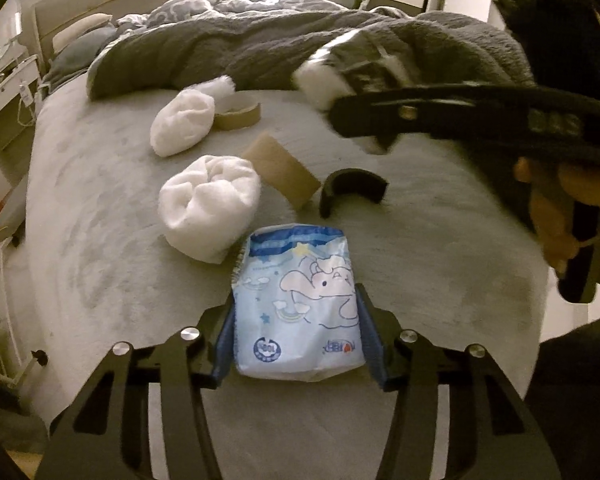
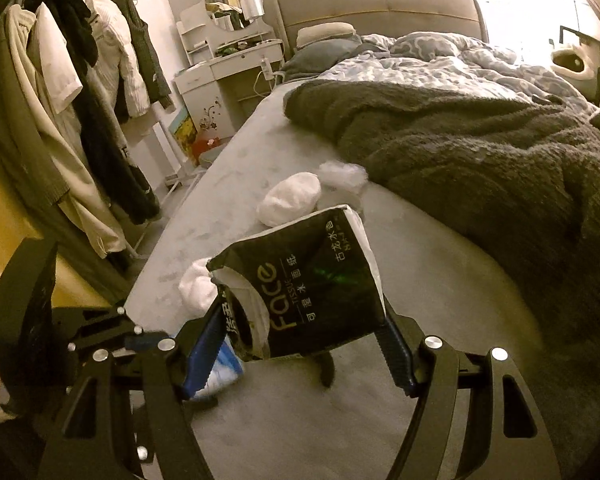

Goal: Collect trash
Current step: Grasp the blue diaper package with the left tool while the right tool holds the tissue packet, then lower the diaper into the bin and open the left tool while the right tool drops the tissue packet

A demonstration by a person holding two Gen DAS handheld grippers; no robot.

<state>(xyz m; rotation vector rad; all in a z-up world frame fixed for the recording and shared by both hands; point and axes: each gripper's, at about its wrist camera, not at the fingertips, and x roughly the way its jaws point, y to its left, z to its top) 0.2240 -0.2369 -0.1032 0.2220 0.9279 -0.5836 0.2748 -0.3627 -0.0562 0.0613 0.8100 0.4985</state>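
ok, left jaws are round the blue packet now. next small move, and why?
Probably lift the blue tissue packet straight up off the bed: the left gripper has its pads against both sides, and the right gripper already holds the black tissue pack clear.

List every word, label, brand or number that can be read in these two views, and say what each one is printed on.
"Face": large pale letters on the dark tissue pack held in the right claw.
"TISSUE": small, beside it on the same pack.
Chinese characters on that pack: present, too small to read surely.
Light blue packet between the left claw pads: round badge and small logo, upside down and blurred, unreadable.
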